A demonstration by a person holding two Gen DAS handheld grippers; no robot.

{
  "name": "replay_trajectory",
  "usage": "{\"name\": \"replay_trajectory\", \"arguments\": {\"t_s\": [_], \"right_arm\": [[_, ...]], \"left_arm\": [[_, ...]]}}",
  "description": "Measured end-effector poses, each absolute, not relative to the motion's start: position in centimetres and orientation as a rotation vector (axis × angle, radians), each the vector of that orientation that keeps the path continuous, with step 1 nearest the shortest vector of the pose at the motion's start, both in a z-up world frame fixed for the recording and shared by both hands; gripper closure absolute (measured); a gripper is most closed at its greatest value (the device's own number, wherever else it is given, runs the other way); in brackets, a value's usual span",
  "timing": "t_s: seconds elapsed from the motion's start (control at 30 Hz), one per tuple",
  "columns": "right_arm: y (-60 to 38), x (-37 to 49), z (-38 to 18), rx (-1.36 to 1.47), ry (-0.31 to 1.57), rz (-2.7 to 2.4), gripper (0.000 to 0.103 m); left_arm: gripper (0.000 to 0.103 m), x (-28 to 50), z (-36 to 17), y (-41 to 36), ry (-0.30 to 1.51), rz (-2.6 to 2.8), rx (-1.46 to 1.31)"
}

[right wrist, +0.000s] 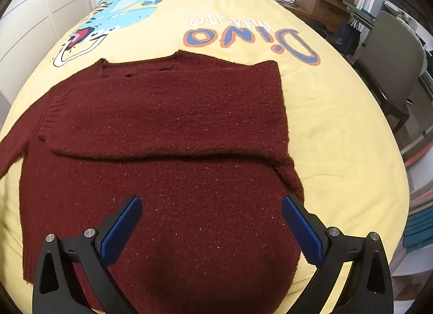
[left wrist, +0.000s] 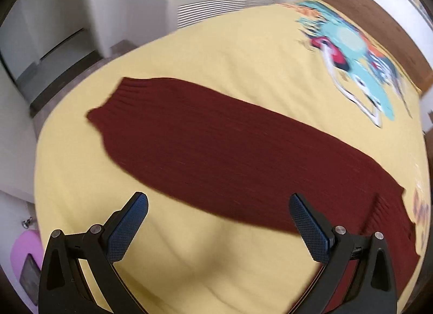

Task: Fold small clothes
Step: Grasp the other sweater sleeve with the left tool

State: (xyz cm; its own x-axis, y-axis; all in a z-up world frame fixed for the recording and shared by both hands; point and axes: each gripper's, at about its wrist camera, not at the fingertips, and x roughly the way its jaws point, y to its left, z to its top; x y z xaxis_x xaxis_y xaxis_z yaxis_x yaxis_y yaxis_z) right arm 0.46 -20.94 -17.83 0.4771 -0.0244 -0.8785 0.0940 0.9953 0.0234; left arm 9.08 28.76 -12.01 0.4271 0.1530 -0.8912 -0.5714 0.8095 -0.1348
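Maroon knit sweater [right wrist: 162, 135] lies flat on the yellow dinosaur-print bedspread [right wrist: 338, 130], roughly mid-bed. The right sleeve is already folded across the chest, leaving a straight vertical edge on that side; the left sleeve [left wrist: 216, 146] lies stretched out sideways on the bedspread, ribbed cuff [left wrist: 121, 97] at its far end.

Left gripper [left wrist: 217, 205] hovers above the near edge of that outstretched sleeve, jaws spread wide, nothing between them. Right gripper [right wrist: 211, 207] hangs over the lower body of the sweater, jaws likewise spread and empty.

Handling, judged: chunky wool-like knit, soft and floppy, no stiffness, moderately heavy for a small garment. Fuzzy surface should grip well on the textured blue pads [right wrist: 121, 230], so slipping is unlikely; it will sag and stretch if lifted by one point. Best holds: the ribbed cuff or sleeve edge for the left, the ribbed hem [right wrist: 29, 260] or shoulder seam for the right. Pinch a thick edge, not the flat middle.

Textures: speckled bouclé-like body, ribbed bands at cuff and hem, small gaps along the neckline [right wrist: 151, 69]. Bedspread is smooth cotton with slight wrinkles. Left view is motion-blurred.
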Motion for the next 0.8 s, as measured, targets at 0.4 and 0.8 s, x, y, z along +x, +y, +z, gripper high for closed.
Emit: {"name": "replay_trajectory", "arguments": {"t_s": [0.4,0.8], "right_arm": [[-20.8,0.5,-18.8,0.077,1.098,-0.078,0.0],[-22.4,0.8,-18.8,0.087,1.097,-0.11,0.0]], "left_arm": [[0.001,10.4,-17.7,36.7,1.163,0.54,-0.645],[0.089,11.5,-17.8,38.7,1.175,0.397,-0.685]]}}
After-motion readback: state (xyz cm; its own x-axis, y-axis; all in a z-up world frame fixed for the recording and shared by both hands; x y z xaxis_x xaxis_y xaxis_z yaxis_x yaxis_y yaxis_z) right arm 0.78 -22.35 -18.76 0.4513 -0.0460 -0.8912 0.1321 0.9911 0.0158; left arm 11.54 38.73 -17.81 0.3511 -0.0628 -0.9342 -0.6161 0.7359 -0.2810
